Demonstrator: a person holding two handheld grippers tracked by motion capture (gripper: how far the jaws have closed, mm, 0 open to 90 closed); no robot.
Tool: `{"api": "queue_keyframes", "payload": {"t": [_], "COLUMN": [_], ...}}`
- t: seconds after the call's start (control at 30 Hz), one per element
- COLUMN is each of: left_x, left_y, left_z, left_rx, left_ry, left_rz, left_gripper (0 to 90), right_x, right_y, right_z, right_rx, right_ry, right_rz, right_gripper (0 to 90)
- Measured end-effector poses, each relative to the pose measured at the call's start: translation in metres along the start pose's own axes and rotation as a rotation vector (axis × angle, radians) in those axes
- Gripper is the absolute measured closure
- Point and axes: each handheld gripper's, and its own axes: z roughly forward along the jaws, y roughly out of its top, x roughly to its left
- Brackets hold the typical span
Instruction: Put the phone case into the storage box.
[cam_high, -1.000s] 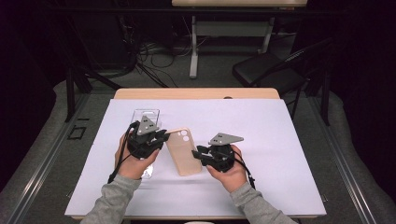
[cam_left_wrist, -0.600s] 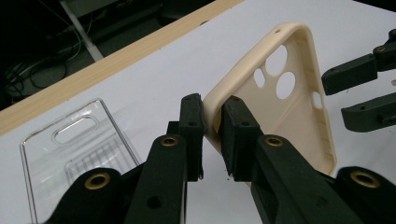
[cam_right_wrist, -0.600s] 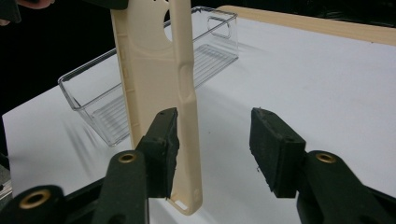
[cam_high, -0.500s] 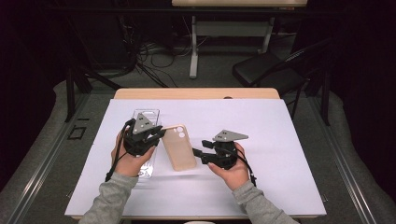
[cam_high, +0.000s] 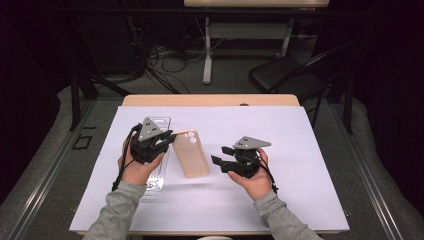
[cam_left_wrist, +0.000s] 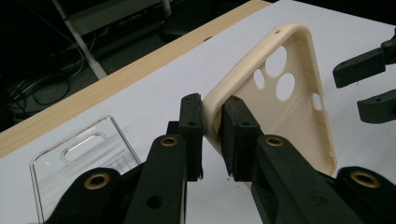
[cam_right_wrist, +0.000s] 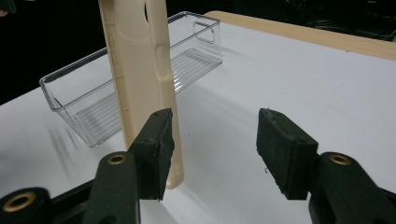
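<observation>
Starting far left: clear box (cam_high: 155, 183) flat on the white table (cam_high: 310, 165), partly under the left hand (cam_high: 136, 169), open side up, nothing inside.

Next over, left gripper (cam_high: 170, 139): pressed tight on one long rim of the beige phone case (cam_high: 190, 152), pinching only that thin wall. From the left gripper view, just the pad tips (cam_left_wrist: 233, 126) on the edge, near the corner by the camera holes. Case lifted clear of the table, tilted, hanging out to the right of the pinch.

Risk number one, right here: a shallow bite on a soft, springy rim. Any twist of the wrist or quick swing, and likely peels out of the pads and drops to the table.

Risk two: long unsupported length sagging or swinging, so probably catches the box wall on the way over and tips out instead of settling inside.

On to the right gripper (cam_high: 217, 155): jaws just opened, now spread, nothing between them, near the case's right edge but apart from it. From the right gripper view, case end just beside one jaw.

Risk three: a stray nudge from that jaw, and possibly knocks the case loose from the left pinch. Safer backing off before the carry.
</observation>
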Motion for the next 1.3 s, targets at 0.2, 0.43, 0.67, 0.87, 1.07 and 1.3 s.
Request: {"api": "queue_keyframes", "payload": {"t": [0.2, 0.43, 0.67, 0.87, 1.07, 1.3], "left_x": [0.001, 0.002, 0.006, 0.012, 0.015, 0.018], "left_y": [-0.001, -0.001, -0.002, -0.004, -0.004, -0.004], "left_z": [-0.001, -0.001, -0.004, -0.005, -0.004, 0.0], "left_rx": [-0.012, -0.04, -0.067, -0.093, -0.108, -0.127], "left_ry": [0.001, -0.012, -0.006, 0.007, 0.009, 0.006], "left_rz": [0.004, 0.007, 0.004, -0.003, -0.009, -0.013], "left_gripper": [79.4, 79.4, 79.4, 79.4, 79.4, 79.4], "right_x": [-0.003, -0.007, -0.014, -0.013, -0.022, -0.041], "right_y": [0.002, 0.004, 0.004, 0.003, -0.005, -0.022], "right_z": [-0.006, -0.01, -0.016, -0.033, -0.051, -0.065], "right_rx": [-0.011, -0.007, -0.037, -0.045, -0.049, -0.015], "right_ry": [-0.012, -0.018, -0.033, -0.059, -0.111, -0.174], "right_rz": [0.014, -0.002, -0.007, -0.004, -0.011, 0.062], "right_gripper": [47.0, 42.4, 35.5, 32.5, 26.2, 21.0]}}
